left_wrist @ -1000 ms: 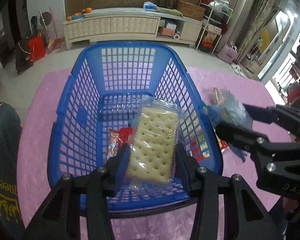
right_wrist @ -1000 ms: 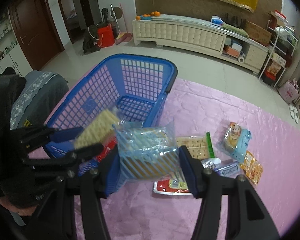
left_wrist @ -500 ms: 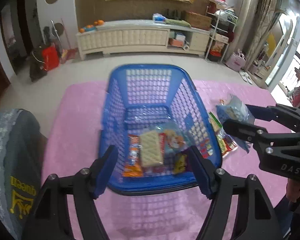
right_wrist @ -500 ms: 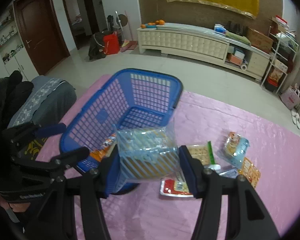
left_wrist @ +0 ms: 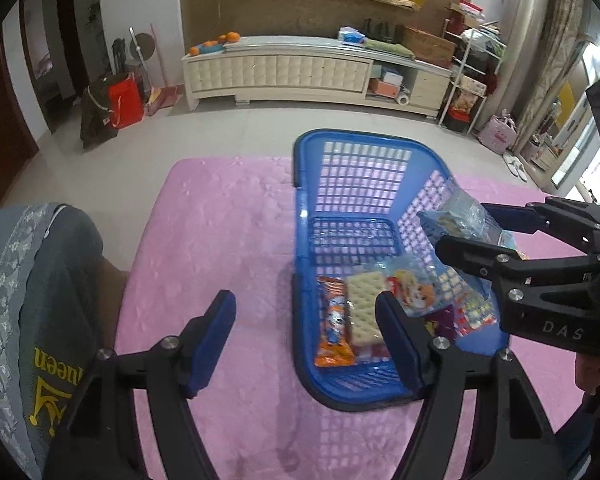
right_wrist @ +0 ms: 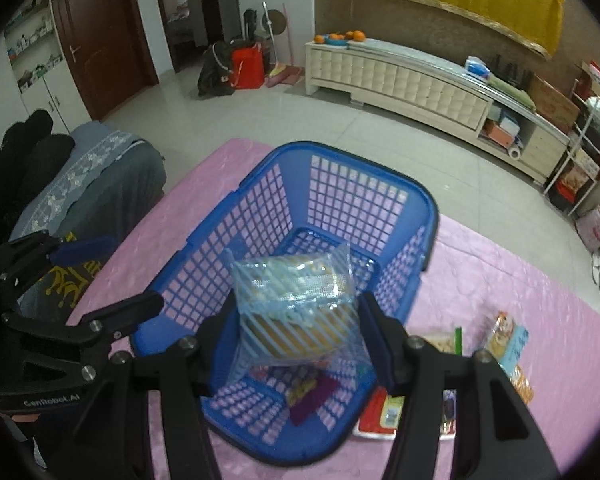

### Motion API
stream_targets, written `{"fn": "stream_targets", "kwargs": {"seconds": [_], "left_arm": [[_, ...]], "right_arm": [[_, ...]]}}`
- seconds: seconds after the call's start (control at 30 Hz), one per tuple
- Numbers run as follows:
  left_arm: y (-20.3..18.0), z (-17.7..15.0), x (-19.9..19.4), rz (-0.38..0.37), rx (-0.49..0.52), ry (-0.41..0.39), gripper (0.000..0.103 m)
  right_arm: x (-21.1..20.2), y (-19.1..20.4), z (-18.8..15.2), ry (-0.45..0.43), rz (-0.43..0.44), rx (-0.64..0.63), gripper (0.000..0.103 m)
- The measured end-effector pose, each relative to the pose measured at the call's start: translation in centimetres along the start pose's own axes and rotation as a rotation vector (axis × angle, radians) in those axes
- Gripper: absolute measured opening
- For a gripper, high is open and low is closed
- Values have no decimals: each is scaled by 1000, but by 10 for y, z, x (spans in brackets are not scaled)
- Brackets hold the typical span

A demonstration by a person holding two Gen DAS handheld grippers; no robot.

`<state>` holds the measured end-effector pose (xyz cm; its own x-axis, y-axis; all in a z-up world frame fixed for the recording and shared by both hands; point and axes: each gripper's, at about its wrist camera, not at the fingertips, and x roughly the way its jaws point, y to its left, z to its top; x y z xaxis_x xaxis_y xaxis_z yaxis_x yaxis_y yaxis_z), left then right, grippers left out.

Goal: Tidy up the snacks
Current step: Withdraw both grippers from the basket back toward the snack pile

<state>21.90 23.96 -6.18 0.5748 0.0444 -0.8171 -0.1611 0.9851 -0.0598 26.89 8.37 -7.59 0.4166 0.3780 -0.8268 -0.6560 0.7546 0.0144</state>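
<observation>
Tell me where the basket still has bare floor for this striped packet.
Free: the far half of the blue basket, up to its back wall. Crowded: the near end, where the cracker pack and other snacks lie. The right gripper holds the striped packet above it.

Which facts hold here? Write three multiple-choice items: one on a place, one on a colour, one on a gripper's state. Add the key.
1. Where does the cracker pack lie?
A. on the pink mat
B. inside the basket
C. on the floor tiles

2. What colour is the basket?
A. blue
B. green
C. red

3. How is the right gripper?
A. open and empty
B. shut on the striped snack bag
C. out of view

Key: 1 B, the pack rests on the basket floor among other snacks. 2 A, rim and lattice walls are blue. 3 B, both pads press the bag's sides above the basket.
</observation>
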Motion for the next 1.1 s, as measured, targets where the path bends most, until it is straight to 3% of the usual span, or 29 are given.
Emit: {"fn": "stream_targets", "kwargs": {"seconds": [0.23, 0.3, 0.33, 0.37, 0.67, 1.0, 1.1], "left_arm": [[17, 12, 16, -3, -46, 8, 70], [17, 12, 16, -5, -54, 6, 70], [16, 12, 16, -6, -55, 5, 70], [15, 11, 14, -8, -54, 3, 70], [-6, 1, -5, -28, -32, -20, 70], [-57, 1, -44, -43, 46, -71, 70], [-75, -1, -54, -63, 76, -82, 79]], "right_arm": [[29, 7, 19, 46, -48, -41, 64], [33, 8, 23, 39, -106, -54, 76], [34, 7, 25, 38, -140, -62, 90], [33, 6, 25, 35, -153, -63, 97], [-5, -9, 9, -5, -128, -29, 98], [-56, -46, -16, -33, -123, 50, 98], [-76, -63, -30, -44, -121, 87, 98]]}}
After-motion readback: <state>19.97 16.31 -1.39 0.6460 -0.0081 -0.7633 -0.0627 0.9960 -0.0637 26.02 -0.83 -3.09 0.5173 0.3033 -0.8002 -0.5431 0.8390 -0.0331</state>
